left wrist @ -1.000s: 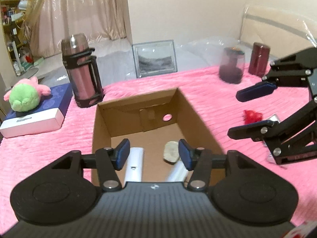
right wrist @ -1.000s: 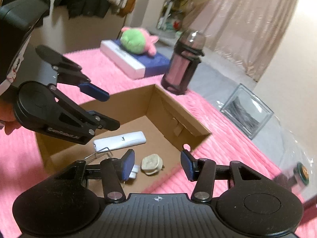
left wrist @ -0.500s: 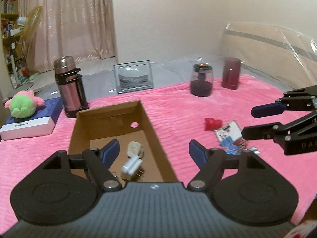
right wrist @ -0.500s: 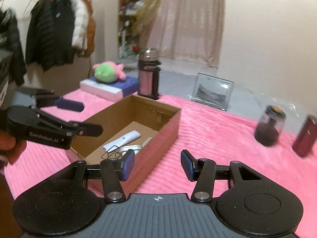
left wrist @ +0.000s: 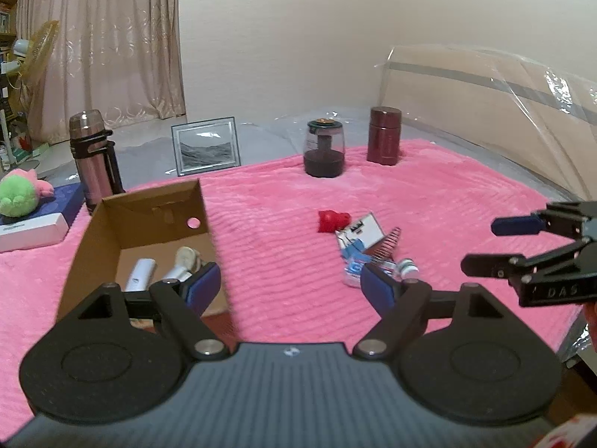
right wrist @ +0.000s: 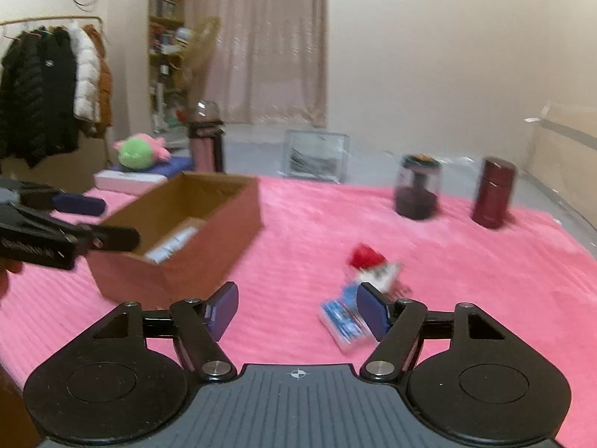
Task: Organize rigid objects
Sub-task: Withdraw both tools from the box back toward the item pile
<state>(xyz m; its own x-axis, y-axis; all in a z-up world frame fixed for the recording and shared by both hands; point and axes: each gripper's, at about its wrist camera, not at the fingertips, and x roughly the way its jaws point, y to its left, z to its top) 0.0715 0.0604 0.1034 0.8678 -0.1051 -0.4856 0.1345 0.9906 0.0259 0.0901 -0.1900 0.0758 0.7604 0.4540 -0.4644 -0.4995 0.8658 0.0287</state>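
Observation:
An open cardboard box (left wrist: 93, 239) stands on the pink blanket at the left and holds a white remote (left wrist: 140, 280) and a round pale object (left wrist: 186, 257). It also shows in the right wrist view (right wrist: 231, 220). A small pile lies to its right: a red toy (left wrist: 330, 220), a card pack (left wrist: 360, 229), a comb (left wrist: 388, 242) and a small bottle (left wrist: 406, 267). My left gripper (left wrist: 291, 287) is open and empty above the blanket between box and pile. My right gripper (right wrist: 298, 308) is open and empty just before the pile (right wrist: 347, 317).
At the back stand a thermos (left wrist: 93, 156), a picture frame (left wrist: 207, 145), a dark glass jar (left wrist: 322, 149) and a maroon canister (left wrist: 384, 136). A green plush (left wrist: 20, 192) lies on a flat box (left wrist: 33, 224) at the left. The bed edge is at the right.
Both grippers have pulled back from the box and swung right toward the loose pile. The left jaws have opened wider. The box contents stayed in place.

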